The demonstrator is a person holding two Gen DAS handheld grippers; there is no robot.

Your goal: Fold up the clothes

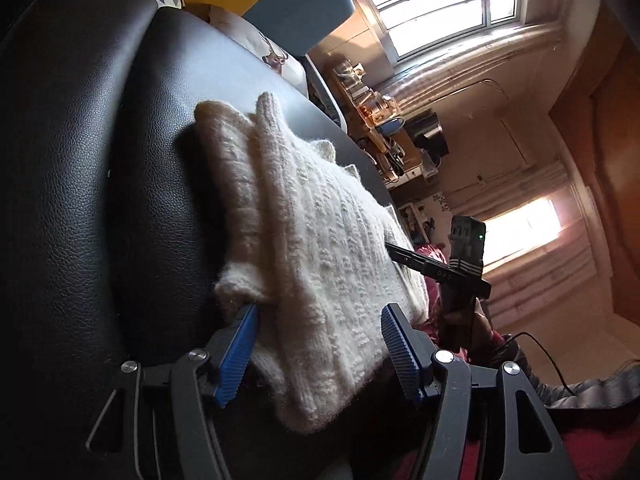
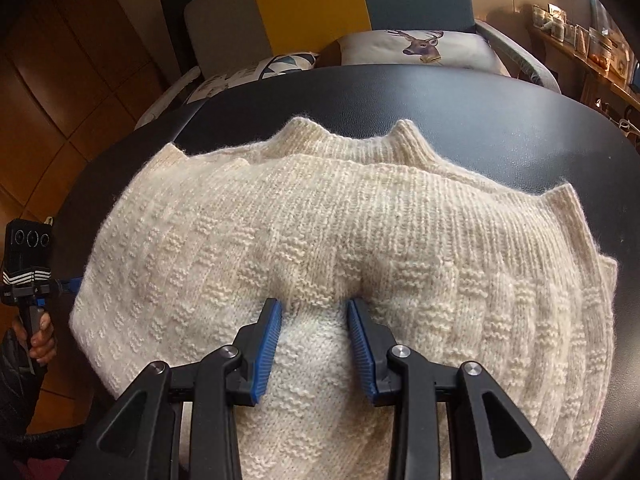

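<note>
A cream knitted sweater (image 2: 320, 216) lies folded on a black leather table (image 2: 480, 112), its ribbed edge toward the far side. My right gripper (image 2: 314, 308) presses down on the near middle of the sweater. Its jaws stand half closed, and a puckered mound of knit fills the gap between the blue pads (image 2: 270, 332). My left gripper (image 1: 320, 316) is open at the sweater's (image 1: 304, 232) side edge. One blue pad (image 1: 244, 336) sits at the fuzzy corner, and the folded layers lie between the fingers. It also shows at the sweater's left edge as the left gripper (image 2: 70, 284), held by a hand (image 2: 40, 336).
The right gripper's camera unit (image 1: 466, 248) and the hand (image 1: 460, 320) holding it are beyond the sweater. A sofa with a deer cushion (image 2: 416, 48) stands behind the table. Shelves with jars (image 1: 372, 100) line the wall under a window. Bare black leather surrounds the sweater.
</note>
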